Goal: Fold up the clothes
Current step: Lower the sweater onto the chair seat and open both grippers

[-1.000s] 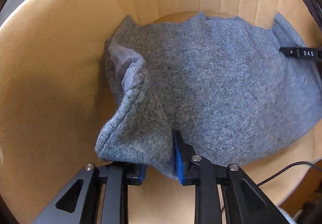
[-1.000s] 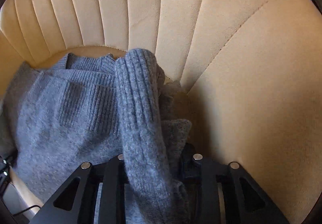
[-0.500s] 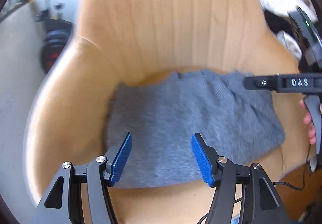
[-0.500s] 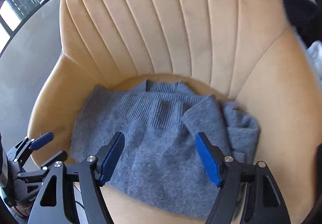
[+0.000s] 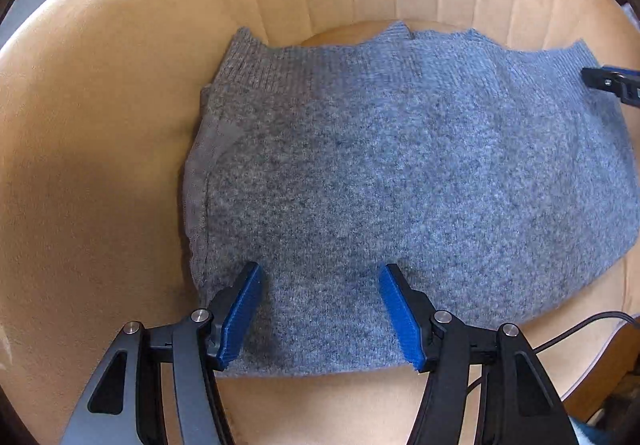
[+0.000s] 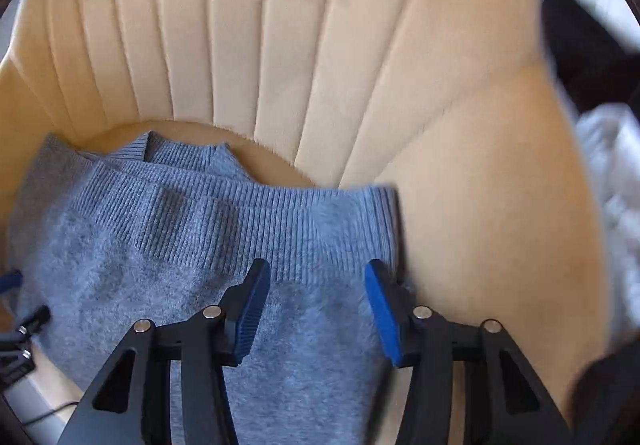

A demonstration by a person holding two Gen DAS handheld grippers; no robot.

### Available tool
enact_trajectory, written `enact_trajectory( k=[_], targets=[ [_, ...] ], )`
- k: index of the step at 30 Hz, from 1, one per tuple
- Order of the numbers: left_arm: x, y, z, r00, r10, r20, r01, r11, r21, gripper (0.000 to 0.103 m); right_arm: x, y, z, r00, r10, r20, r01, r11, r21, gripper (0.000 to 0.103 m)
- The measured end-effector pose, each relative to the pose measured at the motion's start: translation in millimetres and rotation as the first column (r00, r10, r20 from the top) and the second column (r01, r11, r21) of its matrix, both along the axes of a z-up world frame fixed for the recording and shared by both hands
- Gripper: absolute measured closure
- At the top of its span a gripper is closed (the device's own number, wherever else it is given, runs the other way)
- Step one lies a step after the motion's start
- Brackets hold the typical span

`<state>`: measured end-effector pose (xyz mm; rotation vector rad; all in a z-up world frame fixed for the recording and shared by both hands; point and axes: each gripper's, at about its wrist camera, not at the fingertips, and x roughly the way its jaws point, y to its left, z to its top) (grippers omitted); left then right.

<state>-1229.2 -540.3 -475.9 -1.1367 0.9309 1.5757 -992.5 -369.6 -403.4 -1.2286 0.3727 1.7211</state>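
Note:
A grey knit sweater lies folded flat on the seat of a beige velvet chair, its ribbed hem toward the backrest. My left gripper hangs open over the sweater's near left corner, blue pads apart, nothing pinched. In the right wrist view my right gripper stands over the sweater by its right edge, just below the ribbed band. Its jaws are closing, with only flat knit beneath them and no fold gripped. The right gripper's tip shows at the sweater's far right corner.
The chair's fluted backrest and curved arms wall in the seat on three sides. A black cable runs past the seat's front right edge. White and dark cloth lies beyond the chair's right arm.
Both grippers let go of the sweater folds they held a second ago and opened. They drew back, then came down close again. The sweater now lies flat and smoother.

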Motion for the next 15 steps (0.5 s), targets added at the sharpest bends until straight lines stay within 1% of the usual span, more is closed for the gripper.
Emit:
enact_trajectory(
  k=[1, 2, 4, 5, 7, 8, 10, 12, 13, 14, 15],
  targets=[
    [-4, -1, 0, 1.000, 0.013, 0.008, -0.013, 1.000, -0.001, 0.042, -4, -5, 7, 1.000, 0.011, -0.002, -0.011, 0.999, 0.040, 0.037],
    [-7, -2, 1, 1.000, 0.026, 0.016, -0.026, 1.000, -0.003, 0.042, -5, -7, 12, 1.000, 0.016, -0.026, -0.015, 0.999, 0.049, 0.036],
    [-12, -3, 3, 0.999, 0.038, 0.023, -0.038, 0.999, -0.001, 0.042, -11, -12, 14, 0.993, 0.055, -0.106, -0.056, 0.998, -0.003, 0.030],
    [-15, -3, 4, 0.999, 0.042, 0.029, -0.042, 0.999, 0.000, 0.042, -15, -14, 12, 0.988, 0.074, -0.135, -0.080, 0.996, -0.038, 0.029],
    [-22, -3, 8, 0.998, 0.048, 0.035, -0.048, 0.999, 0.008, 0.042, -24, -18, -4, 0.980, 0.114, -0.164, -0.136, 0.982, -0.132, 0.028],
    [-25, -2, 10, 0.998, 0.051, 0.033, -0.052, 0.999, 0.014, 0.042, -27, -21, -11, 0.979, 0.125, -0.160, -0.150, 0.976, -0.158, 0.028],
    [-31, -1, 11, 0.998, 0.056, 0.029, -0.057, 0.998, 0.013, 0.042, -29, -22, -30, 0.984, 0.131, -0.124, -0.154, 0.967, -0.204, 0.026],
    [-38, 3, 4, 0.998, 0.050, 0.040, -0.049, 0.999, -0.012, 0.040, -21, -15, -48, 0.992, 0.077, -0.098, -0.099, 0.964, -0.248, 0.024],
    [-42, 6, 0, 0.998, 0.046, 0.047, -0.045, 0.999, -0.025, 0.039, -16, -10, -57, 0.995, 0.044, -0.086, -0.065, 0.961, -0.268, 0.018],
    [-45, 8, -1, 0.998, 0.043, 0.044, -0.041, 0.999, -0.034, 0.035, -14, -6, -62, 0.996, 0.025, -0.086, -0.047, 0.961, -0.272, 0.014],
    [-46, 11, -2, 0.998, 0.040, 0.038, -0.038, 0.998, -0.040, 0.029, -15, -3, -64, 0.996, 0.029, -0.081, -0.050, 0.963, -0.266, 0.012]
  ],
)
